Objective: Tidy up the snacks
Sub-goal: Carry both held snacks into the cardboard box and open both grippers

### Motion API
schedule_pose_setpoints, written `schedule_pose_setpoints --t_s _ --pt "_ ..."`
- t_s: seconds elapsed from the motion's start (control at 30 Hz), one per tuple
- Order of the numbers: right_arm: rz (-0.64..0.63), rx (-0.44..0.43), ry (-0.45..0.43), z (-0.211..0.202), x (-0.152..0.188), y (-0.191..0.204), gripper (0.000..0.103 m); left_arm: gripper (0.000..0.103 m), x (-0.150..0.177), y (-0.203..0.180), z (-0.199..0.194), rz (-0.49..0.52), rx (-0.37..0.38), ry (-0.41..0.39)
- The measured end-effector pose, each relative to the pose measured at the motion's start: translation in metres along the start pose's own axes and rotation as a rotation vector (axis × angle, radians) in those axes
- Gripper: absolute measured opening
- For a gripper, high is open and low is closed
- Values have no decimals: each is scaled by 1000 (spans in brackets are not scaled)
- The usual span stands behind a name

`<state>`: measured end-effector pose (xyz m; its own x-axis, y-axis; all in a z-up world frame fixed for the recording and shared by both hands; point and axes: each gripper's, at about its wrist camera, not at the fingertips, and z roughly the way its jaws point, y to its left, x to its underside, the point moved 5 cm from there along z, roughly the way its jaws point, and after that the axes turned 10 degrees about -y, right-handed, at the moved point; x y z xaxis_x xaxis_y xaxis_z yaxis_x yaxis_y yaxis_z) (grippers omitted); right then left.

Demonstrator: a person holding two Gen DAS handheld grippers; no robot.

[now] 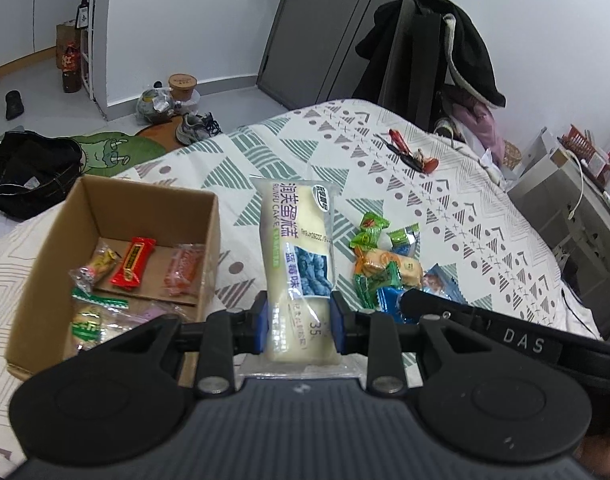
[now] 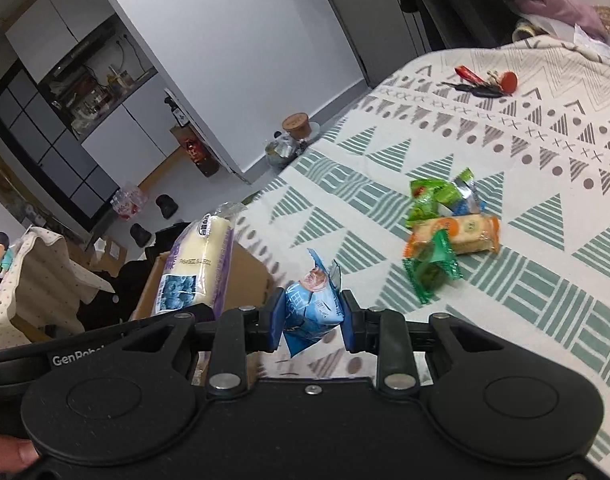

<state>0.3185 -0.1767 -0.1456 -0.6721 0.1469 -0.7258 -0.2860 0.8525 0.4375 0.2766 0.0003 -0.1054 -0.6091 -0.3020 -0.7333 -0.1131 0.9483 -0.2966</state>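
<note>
My left gripper (image 1: pixel 299 322) pinches the cake (image 1: pixel 295 248), long axis pointing away, box (image 1: pixel 49 248) just to its left, nearer than my right gripper (image 2: pixel 312 320), clamping a blue snack (image 2: pixel 311 310).

A bed (image 1: pixel 445 200) covered with a white spread printed in green and grey triangles fills the middle of both views. An open cardboard box (image 1: pixel 49 248) sits on it at the lower left of the left wrist view. A loose heap of wrapped snacks (image 1: pixel 381 256), green, orange and blue, lies right of centre, well apart from the box. A bunch of keys with red tags (image 1: pixel 411 152) rests towards the upper right, near the bed's far edge.
</note>
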Motion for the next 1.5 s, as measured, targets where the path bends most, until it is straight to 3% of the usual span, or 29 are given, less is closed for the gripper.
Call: schedule_pose_setpoints --t_s 0.37,0.77,1.2,1.5 --pt "-12 -15 -41 -8 -8 48 28 29 -12 34 -28 -35 -7 -26" --pt "-47 -29 -29 6 -5 94 28 29 -25 78 -41 -69 -7 -40" --pt "-65 -41 -3 37 3 130 28 29 -31 134 -31 -119 -41 -23" --pt "-57 -34 16 59 4 142 28 29 -37 152 -11 -134 -47 -1"
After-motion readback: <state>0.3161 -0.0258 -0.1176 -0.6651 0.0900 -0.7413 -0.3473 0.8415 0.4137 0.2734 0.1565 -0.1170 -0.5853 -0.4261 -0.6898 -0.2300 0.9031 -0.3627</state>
